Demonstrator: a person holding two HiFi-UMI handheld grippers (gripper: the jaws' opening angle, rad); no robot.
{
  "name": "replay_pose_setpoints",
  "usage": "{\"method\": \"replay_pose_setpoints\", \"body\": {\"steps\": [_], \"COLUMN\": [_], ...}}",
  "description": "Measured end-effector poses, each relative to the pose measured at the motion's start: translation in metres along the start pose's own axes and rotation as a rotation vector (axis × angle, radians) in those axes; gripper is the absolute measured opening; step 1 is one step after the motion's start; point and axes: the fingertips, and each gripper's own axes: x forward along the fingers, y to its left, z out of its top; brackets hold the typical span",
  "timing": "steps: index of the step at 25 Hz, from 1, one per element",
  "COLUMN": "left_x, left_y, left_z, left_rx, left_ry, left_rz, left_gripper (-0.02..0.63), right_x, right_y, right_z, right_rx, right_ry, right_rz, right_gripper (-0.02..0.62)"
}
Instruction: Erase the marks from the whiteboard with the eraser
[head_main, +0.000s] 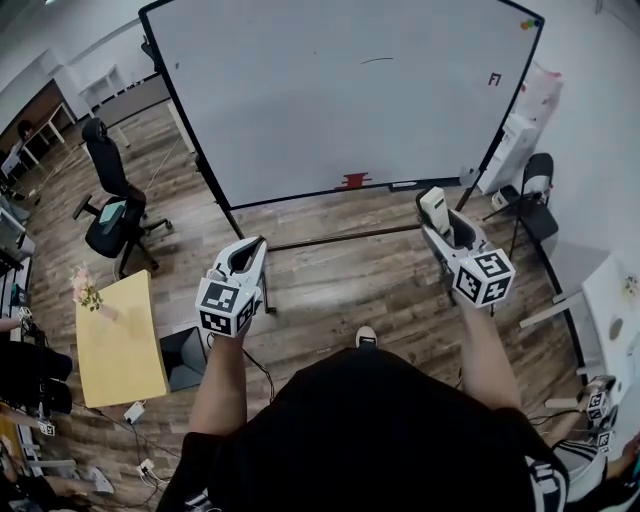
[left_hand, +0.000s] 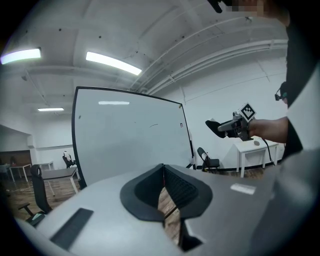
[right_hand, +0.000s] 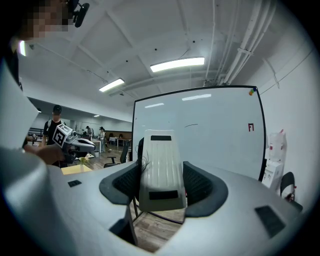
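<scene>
A large whiteboard (head_main: 330, 110) on a black frame stands ahead of me on the wooden floor. It bears a short dark stroke (head_main: 377, 60) near the top and a small red mark (head_main: 494, 78) at the upper right. A red thing (head_main: 354, 181) sits at its lower edge. My right gripper (head_main: 432, 215) is shut on a white ribbed eraser (right_hand: 161, 170), held up off the board. The eraser (head_main: 434, 206) points at the board's lower right. My left gripper (head_main: 250, 250) is shut with nothing in it, its pads (left_hand: 175, 186) meeting, level with the right one.
A black office chair (head_main: 110, 210) and a yellow table (head_main: 118, 345) with flowers stand at my left. A black chair (head_main: 537, 195) and a white table (head_main: 612, 300) stand at the right. Cables lie on the floor behind me. People stand far off in the right gripper view.
</scene>
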Motion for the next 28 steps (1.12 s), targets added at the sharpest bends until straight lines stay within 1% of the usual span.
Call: {"method": "replay_pose_setpoints", "body": {"steps": [5, 15, 28], "left_x": [0.014, 0.048, 0.089], "left_y": [0.002, 0.002, 0.003], "left_z": [-0.001, -0.008, -0.007], "left_rx": [-0.002, -0.018, -0.009], "left_ry": [0.012, 0.041, 0.058], "left_rz": [-0.005, -0.021, -0.025], "left_gripper": [0.014, 0.014, 0.014], "right_x": [0.011, 0.030, 0.052], "right_y": [-0.012, -0.042, -0.078], "right_z": [-0.001, -0.007, -0.009], "right_rx": [0.002, 0.039, 0.050], "right_ry": [0.004, 0.010, 0.019], "right_rz": [0.002, 0.002, 0.009], "right_gripper": [0.253, 0.252, 0.252]}}
